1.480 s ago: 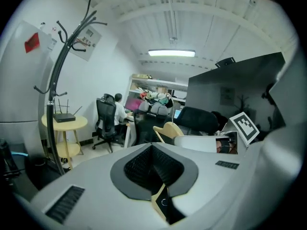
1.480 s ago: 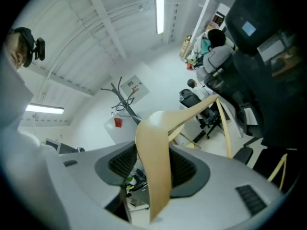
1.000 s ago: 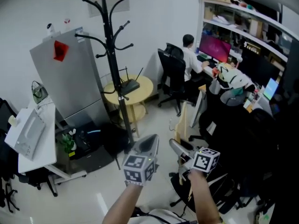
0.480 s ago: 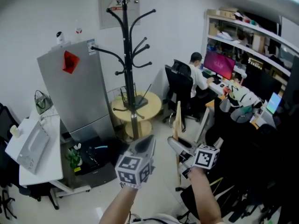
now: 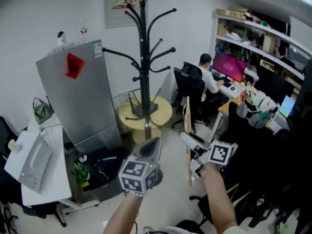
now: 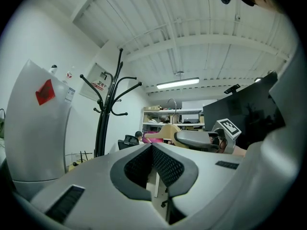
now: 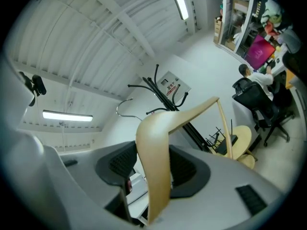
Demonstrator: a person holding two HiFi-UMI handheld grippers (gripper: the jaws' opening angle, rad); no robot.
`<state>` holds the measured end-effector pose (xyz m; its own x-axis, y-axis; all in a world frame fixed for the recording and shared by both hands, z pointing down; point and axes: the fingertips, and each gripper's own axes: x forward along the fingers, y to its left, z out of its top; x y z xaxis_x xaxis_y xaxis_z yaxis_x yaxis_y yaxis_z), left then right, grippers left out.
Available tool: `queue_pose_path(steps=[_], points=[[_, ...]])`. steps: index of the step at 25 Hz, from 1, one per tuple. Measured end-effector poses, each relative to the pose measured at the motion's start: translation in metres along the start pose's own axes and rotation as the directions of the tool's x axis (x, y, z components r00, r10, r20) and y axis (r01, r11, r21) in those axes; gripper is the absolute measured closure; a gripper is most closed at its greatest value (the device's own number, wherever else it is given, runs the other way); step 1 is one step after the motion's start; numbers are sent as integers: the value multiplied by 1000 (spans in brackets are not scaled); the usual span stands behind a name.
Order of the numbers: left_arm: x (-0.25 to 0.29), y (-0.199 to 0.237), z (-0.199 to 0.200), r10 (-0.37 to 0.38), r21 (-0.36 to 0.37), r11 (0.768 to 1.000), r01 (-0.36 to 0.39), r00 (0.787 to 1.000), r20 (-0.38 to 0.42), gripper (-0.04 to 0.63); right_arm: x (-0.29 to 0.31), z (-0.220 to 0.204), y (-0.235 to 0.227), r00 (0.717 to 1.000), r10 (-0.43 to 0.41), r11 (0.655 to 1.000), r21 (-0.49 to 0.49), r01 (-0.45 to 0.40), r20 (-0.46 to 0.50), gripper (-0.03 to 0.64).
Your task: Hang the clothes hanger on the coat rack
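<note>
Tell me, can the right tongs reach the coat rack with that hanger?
Probably not yet: the right tongs, gripping the hanger, look short of the coat rack, though nothing stands between.

Smooth pale wood: clothes hanger (image 7: 156, 166), with thin metal hook. Black, faintly glossy metal: coat rack (image 5: 143, 57). Brushed grey metal: refrigerator (image 5: 83, 101) left of the rack. Light wood: round table (image 5: 163, 112) behind it.

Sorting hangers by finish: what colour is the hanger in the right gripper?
The hanger is pale, light-tan wood; the right gripper view shows it best.
</note>
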<state>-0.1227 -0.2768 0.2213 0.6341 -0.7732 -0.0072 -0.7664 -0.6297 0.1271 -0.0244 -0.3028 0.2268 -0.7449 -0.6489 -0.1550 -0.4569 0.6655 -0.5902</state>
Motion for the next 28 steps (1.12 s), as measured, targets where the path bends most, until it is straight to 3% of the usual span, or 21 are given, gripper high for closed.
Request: queue_pose_path(steps=[5,10,14,21,28], points=[[9,22,10,-11,2,1000,11,1000,-2,598,38,17,-9,1000,10,999,36,-11,10,388],[34,36,27,2,9,1000,-2,999,45,597,74,39,-34,999,47,999,8,-47,1,388],[62,54,32,20,-22,1000,-19,998,59,598,104,54,-57,996,85,996,40,-85,-3,388],[116,73,35,52,-24,998,-50,997,61,598,148,83,-107,993,114,986,121,-111,-14,388],[147,94,34,105,-21,994,-104,992,65,598,189,103,-142,984,175,951,259,-170,4,388]])
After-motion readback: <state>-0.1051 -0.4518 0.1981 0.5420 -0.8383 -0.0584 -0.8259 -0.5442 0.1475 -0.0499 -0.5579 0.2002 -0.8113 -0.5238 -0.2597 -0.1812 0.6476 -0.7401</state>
